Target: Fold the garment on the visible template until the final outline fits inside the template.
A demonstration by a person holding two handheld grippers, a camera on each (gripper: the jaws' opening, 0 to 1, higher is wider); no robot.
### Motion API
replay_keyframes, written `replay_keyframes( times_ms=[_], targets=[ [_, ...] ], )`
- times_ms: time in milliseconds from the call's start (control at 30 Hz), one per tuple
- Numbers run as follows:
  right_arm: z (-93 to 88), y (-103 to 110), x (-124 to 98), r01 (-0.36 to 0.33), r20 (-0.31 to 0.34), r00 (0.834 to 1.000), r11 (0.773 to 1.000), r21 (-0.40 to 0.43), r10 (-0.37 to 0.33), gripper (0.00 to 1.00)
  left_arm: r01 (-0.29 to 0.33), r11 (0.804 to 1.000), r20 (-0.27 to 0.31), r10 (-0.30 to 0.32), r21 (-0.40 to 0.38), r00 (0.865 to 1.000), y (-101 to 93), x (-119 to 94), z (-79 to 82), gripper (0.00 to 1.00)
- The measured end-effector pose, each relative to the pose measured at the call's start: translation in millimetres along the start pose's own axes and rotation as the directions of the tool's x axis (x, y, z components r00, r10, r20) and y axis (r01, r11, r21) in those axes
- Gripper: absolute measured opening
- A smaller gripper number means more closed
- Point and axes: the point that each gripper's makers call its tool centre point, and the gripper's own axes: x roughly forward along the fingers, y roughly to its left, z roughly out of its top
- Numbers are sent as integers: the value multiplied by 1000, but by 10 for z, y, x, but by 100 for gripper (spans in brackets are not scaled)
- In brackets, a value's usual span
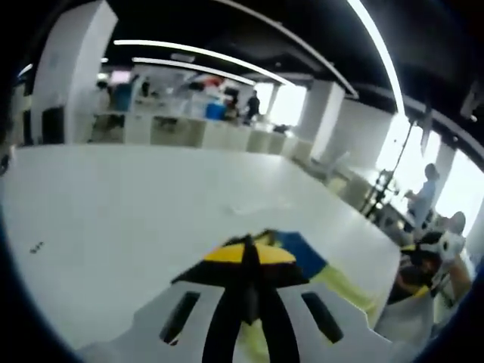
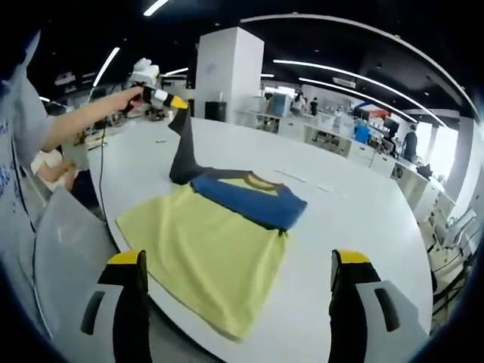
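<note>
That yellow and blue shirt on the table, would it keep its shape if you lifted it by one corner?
Probably not. The shirt looks floppy: its dark sleeve hangs in a limp strip from the left gripper, which is lifting it. It seems light, as that thin pinch carries it. The rest lies flat on the table and would likely drag and crease.

Yellow-and-blue garment point(image 2: 219, 242) lies spread flat, dark sleeve point(image 2: 181, 147) lifted.

— What colours does the shirt point(image 2: 208, 253) carry?
— A pale yellow body, a blue band across the shoulders, a dark grey sleeve point(image 2: 181, 155) and a yellow collar.
— And the grippers?
— Black jaws capped yellow, on a white table point(image 2: 355, 227).
</note>
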Motion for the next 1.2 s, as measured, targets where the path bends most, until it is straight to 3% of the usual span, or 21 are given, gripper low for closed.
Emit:
replay_keyframes(
  times_ms=[433, 1200],
  targets=[
    [-36, -12, -6, -21, 15, 1000, 1000, 9, 21, 100, 35, 999, -34, -35, 14, 999, -255, 323, -2, 0],
    [-180, -199, -122, -39, 25, 999, 999, 38, 38, 100, 101, 995, -124, -97, 21, 988, -714, 1005, -149, 0]
  ],
)
